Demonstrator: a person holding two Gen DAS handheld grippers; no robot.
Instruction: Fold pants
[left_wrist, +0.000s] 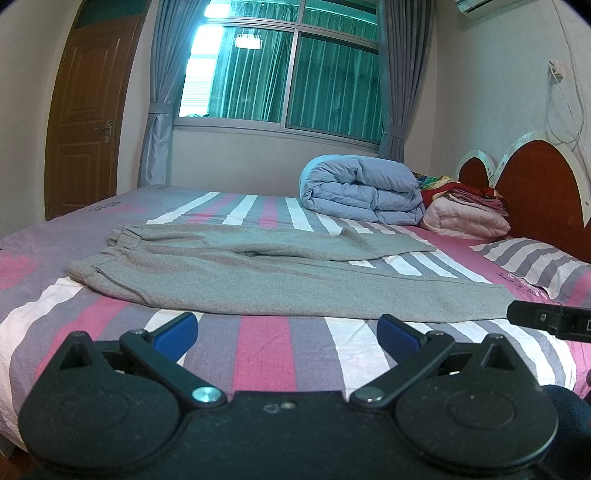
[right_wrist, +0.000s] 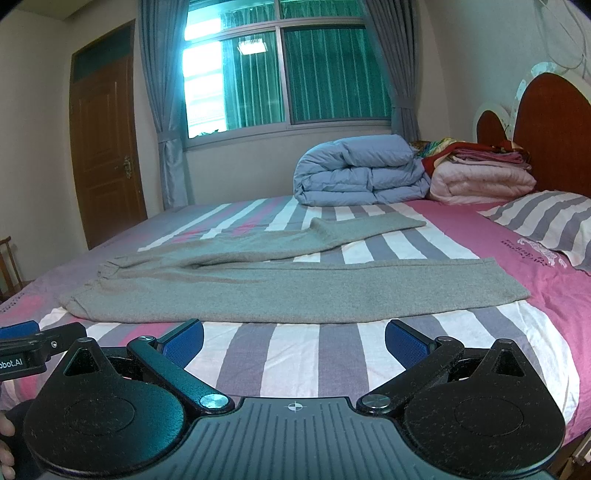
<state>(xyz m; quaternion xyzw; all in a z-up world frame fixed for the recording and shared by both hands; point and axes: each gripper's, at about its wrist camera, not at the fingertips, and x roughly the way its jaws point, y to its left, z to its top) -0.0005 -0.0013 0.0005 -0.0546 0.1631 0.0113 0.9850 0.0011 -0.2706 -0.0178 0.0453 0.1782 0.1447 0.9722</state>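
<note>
Left wrist view: the left gripper (left_wrist: 287, 334) hovers low over the near edge of a bed (left_wrist: 258, 354), its blue-padded fingers (left_wrist: 176, 332) spread wide with nothing between them. Just beyond them a pair of grey pants (left_wrist: 266, 277) lies flat across the pink, white and grey striped sheet (left_wrist: 122, 314), waistband to the left, the two legs running right and splaying apart, the far leg angled toward the headboard (left_wrist: 535, 184). A rolled pale-blue duvet (left_wrist: 362, 188) sits at the far side of the bed, touching a stack of pink and red folded bedding (left_wrist: 465, 214). A striped pillow (left_wrist: 532, 258) lies at right. Behind: a wide window (left_wrist: 284, 77) with grey curtains (left_wrist: 159, 96), and a brown wooden door (left_wrist: 85, 118) at left. The tip of the right gripper (left_wrist: 550, 319) shows at the right edge.

Right wrist view: the right gripper (right_wrist: 294, 338) is held over the same near edge, its fingers (right_wrist: 406, 339) likewise wide apart and gripping nothing. The pants (right_wrist: 207, 291) stretch across the sheet (right_wrist: 303, 350) directly ahead, the near leg ending at a straight hem on the pink band to the right. The duvet (right_wrist: 358, 170) and folded bedding (right_wrist: 480, 177) sit against the headboard (right_wrist: 554, 122), the pillow (right_wrist: 546, 221) near them. The window (right_wrist: 284, 74), curtains (right_wrist: 159, 92) and door (right_wrist: 105, 140) fill the back wall. The left gripper (right_wrist: 33, 341) juts in at the left edge.
</note>
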